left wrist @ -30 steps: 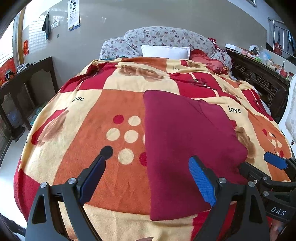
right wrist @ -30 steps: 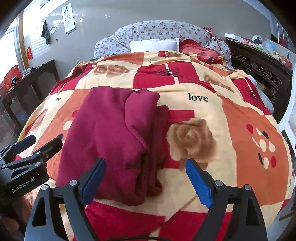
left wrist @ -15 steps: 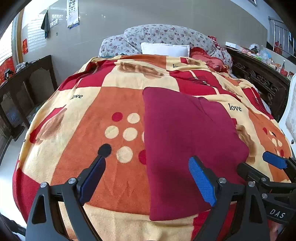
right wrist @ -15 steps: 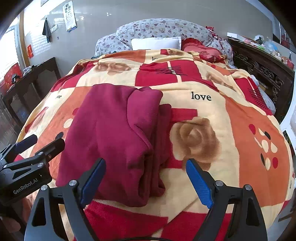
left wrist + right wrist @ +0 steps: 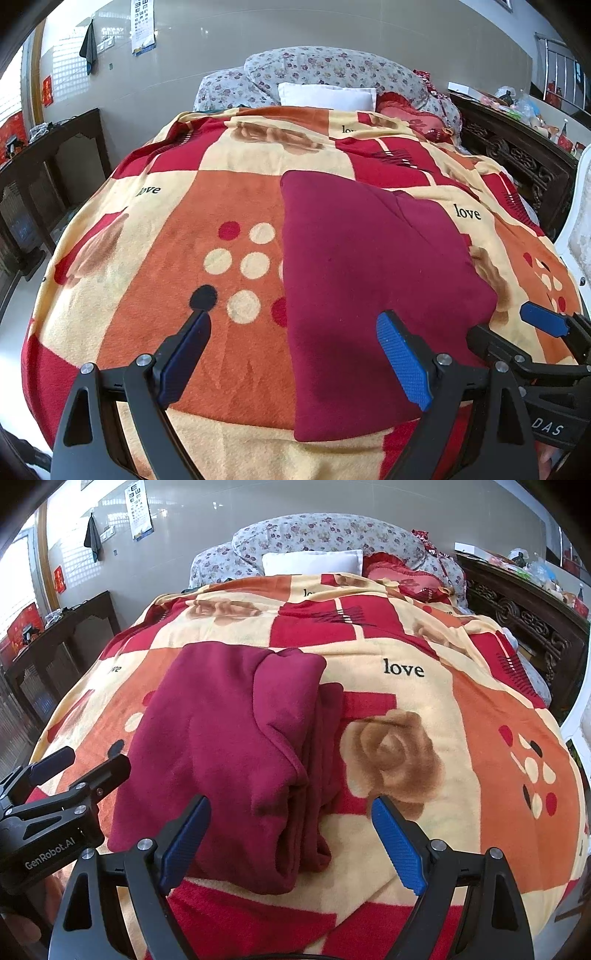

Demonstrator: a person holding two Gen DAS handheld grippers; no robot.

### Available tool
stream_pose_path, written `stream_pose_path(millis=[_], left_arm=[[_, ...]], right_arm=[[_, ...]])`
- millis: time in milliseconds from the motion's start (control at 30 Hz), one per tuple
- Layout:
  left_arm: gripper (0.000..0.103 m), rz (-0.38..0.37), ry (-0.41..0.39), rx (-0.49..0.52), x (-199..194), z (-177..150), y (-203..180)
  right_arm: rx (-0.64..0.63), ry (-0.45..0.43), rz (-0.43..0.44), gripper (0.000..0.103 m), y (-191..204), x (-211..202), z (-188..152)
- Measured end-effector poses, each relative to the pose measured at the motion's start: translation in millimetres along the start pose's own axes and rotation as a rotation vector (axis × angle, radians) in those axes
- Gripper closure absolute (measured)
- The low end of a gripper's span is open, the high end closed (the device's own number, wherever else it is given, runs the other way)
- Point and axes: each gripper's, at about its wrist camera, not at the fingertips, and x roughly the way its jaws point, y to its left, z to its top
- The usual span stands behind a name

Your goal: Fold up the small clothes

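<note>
the dark red fleece garment [image 5: 229,746] lies folded into a neat oblong on the patchwork rose blanket [image 5: 461,716], so the folding looks about done. left gripper [image 5: 293,338] and right gripper [image 5: 291,821] hover above its near edge, jaws wide, holding nothing.

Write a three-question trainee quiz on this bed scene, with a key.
1. True or false: the left gripper is clamped on the maroon garment.
2. The garment lies on: A) a bare mattress B) a patterned blanket C) a chair.
3. Fill in: the right gripper has its jaws ____.

Key: 1 false, its jaws stand open above the cloth; 2 B; 3 open.
</note>
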Motion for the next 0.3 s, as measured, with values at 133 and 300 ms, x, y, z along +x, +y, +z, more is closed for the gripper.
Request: stream_pose_path(millis=[133, 300], left_arm=[[0.012, 0.001, -0.008, 0.013, 2.0, -0.5, -2.4], [0.012, -0.009, 0.011, -0.012, 7.7, 0.6, 3.3]], right_arm=[[-0.004, 0.014, -0.001, 0.011, -0.9, 3.5, -0.9], [0.001, 0.019, -0.003, 0.011, -4.8, 5.1, 0.5]])
